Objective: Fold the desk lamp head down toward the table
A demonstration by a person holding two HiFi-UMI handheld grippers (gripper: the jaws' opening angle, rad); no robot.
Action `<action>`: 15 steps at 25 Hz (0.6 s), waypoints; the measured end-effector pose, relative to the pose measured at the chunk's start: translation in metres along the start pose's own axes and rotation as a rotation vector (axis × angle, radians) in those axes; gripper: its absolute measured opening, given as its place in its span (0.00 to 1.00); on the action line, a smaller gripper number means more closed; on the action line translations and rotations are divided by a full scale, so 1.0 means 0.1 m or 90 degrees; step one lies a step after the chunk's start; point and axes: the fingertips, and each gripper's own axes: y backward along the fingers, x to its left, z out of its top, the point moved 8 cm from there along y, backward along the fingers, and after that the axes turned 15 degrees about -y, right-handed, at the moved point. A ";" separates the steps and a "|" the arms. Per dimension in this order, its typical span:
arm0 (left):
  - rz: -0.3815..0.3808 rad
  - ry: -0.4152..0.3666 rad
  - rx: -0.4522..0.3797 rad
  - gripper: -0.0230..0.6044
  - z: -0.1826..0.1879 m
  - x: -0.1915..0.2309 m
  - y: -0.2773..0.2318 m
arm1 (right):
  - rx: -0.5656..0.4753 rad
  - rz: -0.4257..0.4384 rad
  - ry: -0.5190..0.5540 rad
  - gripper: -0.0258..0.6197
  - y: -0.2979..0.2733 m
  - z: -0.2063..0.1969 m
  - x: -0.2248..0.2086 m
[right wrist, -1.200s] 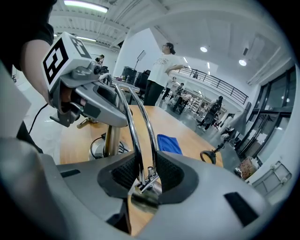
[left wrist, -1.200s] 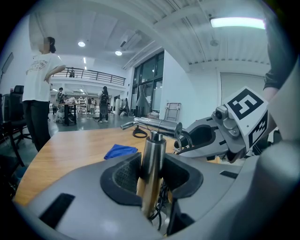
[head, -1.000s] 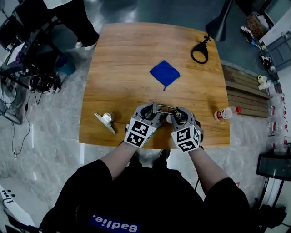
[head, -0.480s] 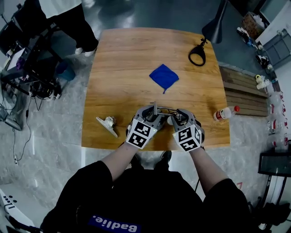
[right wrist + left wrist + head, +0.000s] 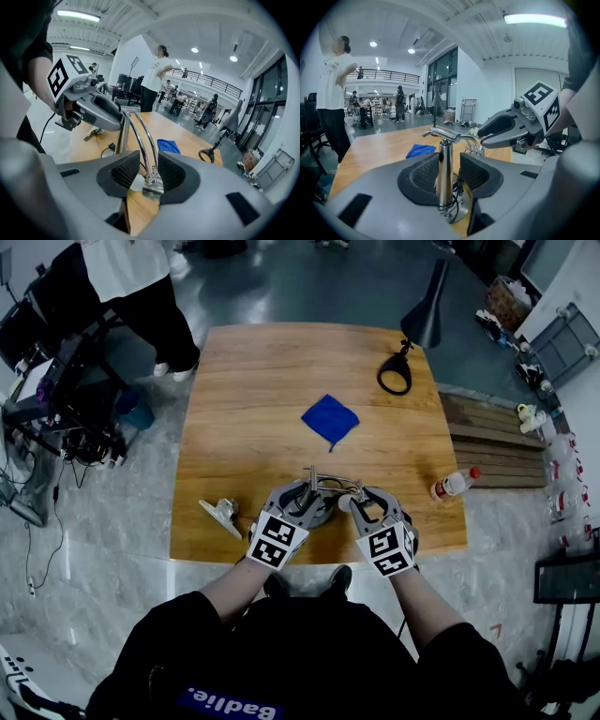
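Left gripper point(image 5: 450, 163) is open fairly wide and straddles the post point(image 5: 444, 178) of the lamp point(image 5: 323, 491). Post sits close to the view's left pad with a clear gap to the right pad, so no squeeze. Lamp stands mid near edge of the table point(image 5: 244, 381), between both grippers. Its round base point(image 5: 461, 209) is on the wood, with cable point(image 5: 456, 202) looped at the post foot. From the post top, twin rods point(image 5: 143, 150) arch over and down to the head point(image 5: 152, 190), low by the tabletop; touching or not, can't tell. Right gripper point(image 5: 149, 171) jaws have just been opening. Rods' low end and head are between the pads, nearer the view's right pad, gap on the left, not clamped. Grippers sit side by side, close, angled down.

Rest, left to right:
- person point(image 5: 141, 287) standing off the far-left corner
- metal clip point(image 5: 220, 514) near-left, well apart from the lamp
- blue cloth point(image 5: 330, 418) mid-table
- black lamp point(image 5: 424, 320) at the far-right corner
- bottle point(image 5: 448, 486) lying at the right edge
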 end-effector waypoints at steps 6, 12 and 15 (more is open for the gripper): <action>0.011 0.017 -0.042 0.25 0.19 -0.08 0.34 | -0.051 0.042 -0.119 0.21 0.23 0.10 0.10; 0.011 0.023 -0.128 0.25 0.59 -0.18 0.77 | -0.131 0.133 -0.213 0.21 0.49 0.34 0.30; 0.010 0.032 -0.163 0.25 0.73 -0.22 0.96 | -0.159 0.182 -0.235 0.20 0.64 0.49 0.39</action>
